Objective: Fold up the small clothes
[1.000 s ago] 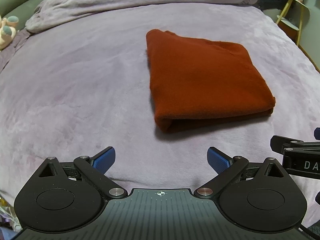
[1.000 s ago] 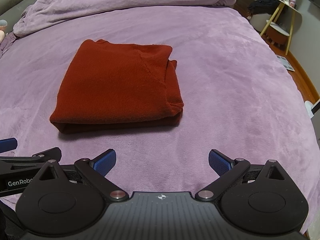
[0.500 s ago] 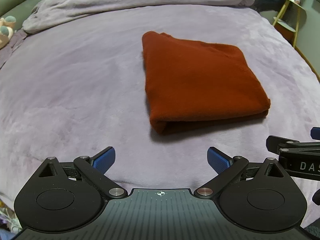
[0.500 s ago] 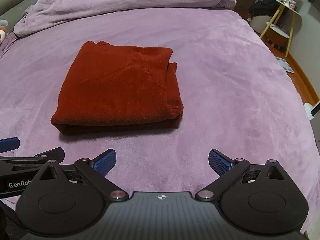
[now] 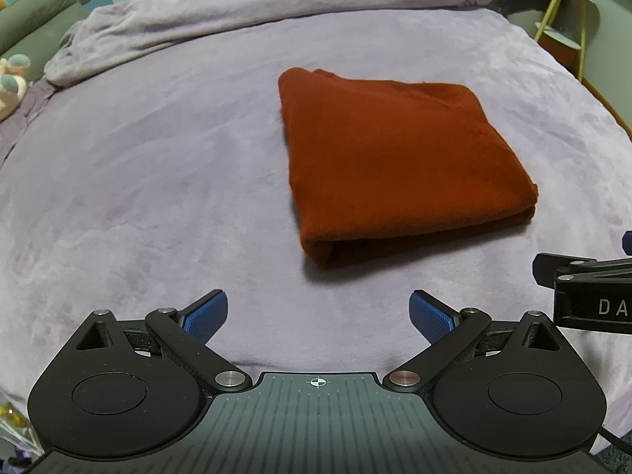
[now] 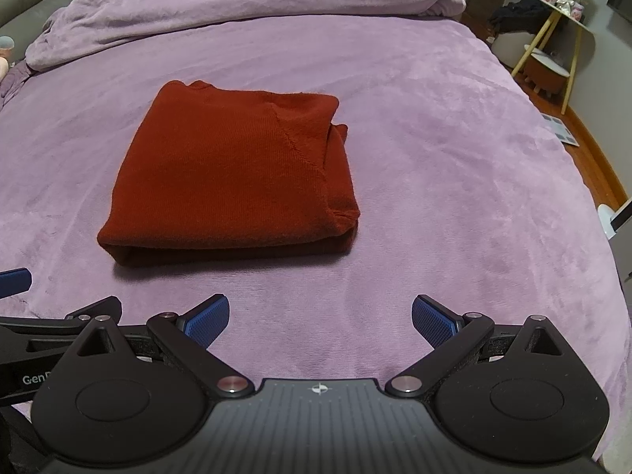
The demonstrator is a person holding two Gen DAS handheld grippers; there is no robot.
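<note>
Red sweater (image 5: 395,166) sits folded at centre frame on the purple blanket (image 5: 158,197) — soft, floppy knit, best pinched at its thick near edge. Left gripper (image 5: 318,312) and right gripper (image 6: 320,314) both spread wide — holding nothing.

Right claw (image 5: 628,243) cut off at frame edge, side table (image 6: 561,31) items too small to identify

A rust-red knitted garment (image 6: 233,177), folded into a thick rectangle, lay flat on the purple plush bed (image 6: 454,166). The right hand-held gripper (image 6: 320,318) hovered near it, blue-padded fingers (image 6: 207,318) spread wide, holding nothing.
</note>
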